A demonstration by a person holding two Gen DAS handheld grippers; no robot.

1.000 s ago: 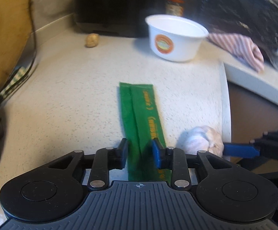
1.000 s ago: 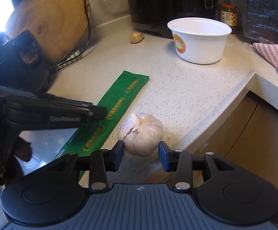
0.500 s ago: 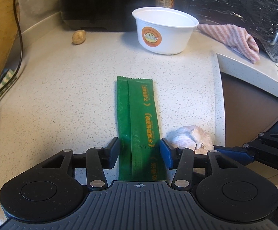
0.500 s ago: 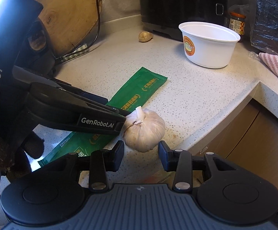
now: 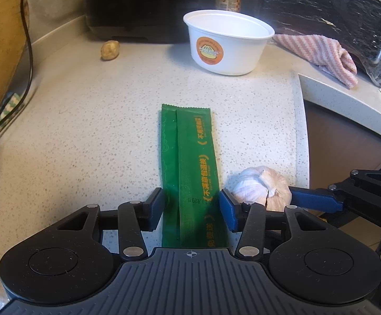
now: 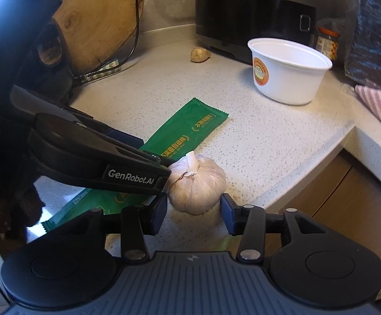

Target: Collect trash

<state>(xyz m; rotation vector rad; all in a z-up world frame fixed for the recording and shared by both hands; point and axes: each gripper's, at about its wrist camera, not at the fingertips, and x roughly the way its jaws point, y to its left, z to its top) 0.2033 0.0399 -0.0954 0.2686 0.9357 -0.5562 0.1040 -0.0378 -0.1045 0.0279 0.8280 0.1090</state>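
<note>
A long green sachet wrapper [image 5: 190,157] lies flat on the speckled counter [image 5: 85,120]; it also shows in the right wrist view [image 6: 187,131]. My left gripper [image 5: 191,211] is open, its fingers on either side of the wrapper's near part, not closed on it. A garlic bulb [image 6: 197,183] sits near the counter's edge, also in the left wrist view [image 5: 261,185]. My right gripper [image 6: 193,214] is open, its fingers on either side of the bulb's near side. An empty white bowl [image 5: 227,44] stands at the back.
A black cooker [image 6: 253,13], a jar [image 6: 327,42], a small ginger piece [image 5: 109,50], a striped pink cloth [image 5: 319,55] and a wooden board [image 6: 95,26] with a cable line the back. The counter edge [image 5: 299,131] drops off beside the garlic.
My left gripper has opened wider around the wrapper and drawn back a little. My right gripper stayed open while the view shifted, the garlic staying between its fingers.
</note>
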